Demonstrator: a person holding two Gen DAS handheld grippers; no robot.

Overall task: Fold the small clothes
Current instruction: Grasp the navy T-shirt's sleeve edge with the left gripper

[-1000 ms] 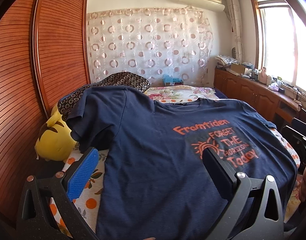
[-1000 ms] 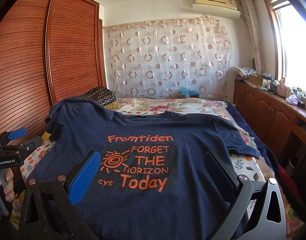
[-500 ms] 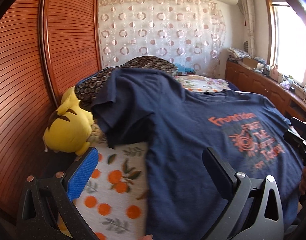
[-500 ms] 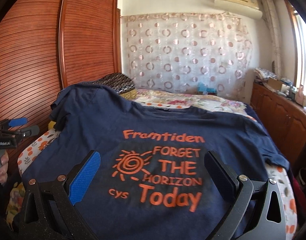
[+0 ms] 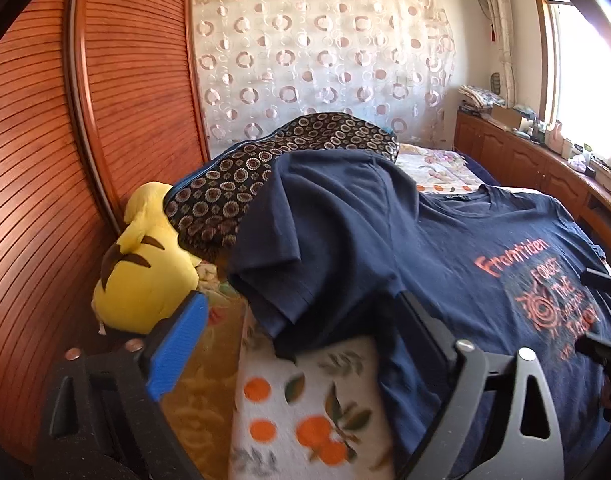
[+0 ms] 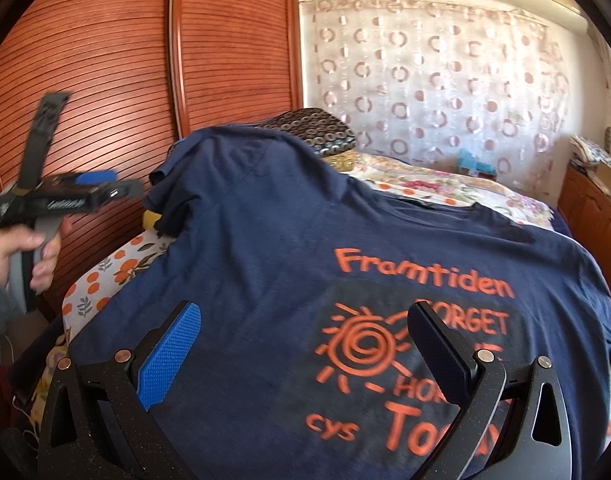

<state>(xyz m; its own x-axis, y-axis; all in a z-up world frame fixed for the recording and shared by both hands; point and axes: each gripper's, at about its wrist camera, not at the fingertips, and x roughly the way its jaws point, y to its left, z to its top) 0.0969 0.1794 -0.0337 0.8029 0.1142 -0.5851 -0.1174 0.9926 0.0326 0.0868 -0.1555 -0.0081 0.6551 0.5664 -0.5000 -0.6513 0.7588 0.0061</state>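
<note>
Clearly, the navy shirt [image 5: 445,264] is spread flat on the bed [image 5: 305,392], nothing is held by the narrowing left gripper [image 5: 301,344] or the spread right gripper [image 6: 305,356], so the draped sleeve [image 5: 305,240] could be missed or bunched.

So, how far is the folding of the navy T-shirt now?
Done: the navy T-shirt lies spread print-up on the bed, with no fold yet. In hand: the left tongs, closing but empty, face its sleeve; the right tongs hover open over the print. Left: every fold.
</note>
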